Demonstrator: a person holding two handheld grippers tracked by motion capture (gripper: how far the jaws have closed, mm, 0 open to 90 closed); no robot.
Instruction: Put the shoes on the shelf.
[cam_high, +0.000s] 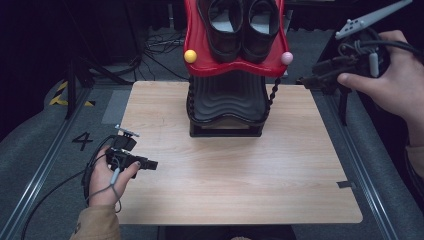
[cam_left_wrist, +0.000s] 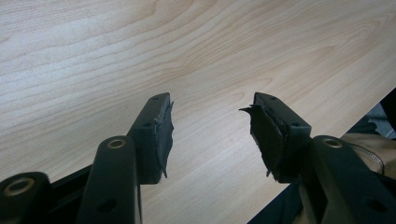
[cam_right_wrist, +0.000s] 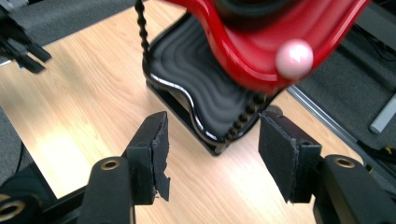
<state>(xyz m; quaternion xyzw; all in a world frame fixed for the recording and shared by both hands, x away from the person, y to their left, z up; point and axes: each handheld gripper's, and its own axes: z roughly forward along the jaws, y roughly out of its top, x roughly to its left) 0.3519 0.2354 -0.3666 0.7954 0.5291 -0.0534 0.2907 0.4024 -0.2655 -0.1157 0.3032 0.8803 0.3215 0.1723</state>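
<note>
Left gripper (cam_high: 151, 164): jaws apart, empty, low over worktop (cam_high: 240, 170).
Right gripper (cam_high: 305, 82): jaws apart, empty, beside red shoe rack (cam_high: 235, 62).
Shoes (cam_high: 243, 22): on top tier.

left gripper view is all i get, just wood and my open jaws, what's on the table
Observer: A rack at the far middle of the table carries a pair of black shoes on its red top tray.
Operator: lower tier?
Observer: The black lower tray looks empty where it shows.
Operator: where's the right gripper
Observer: The right gripper is off the table's far right corner, jaws open, pointing toward the rack.
</note>
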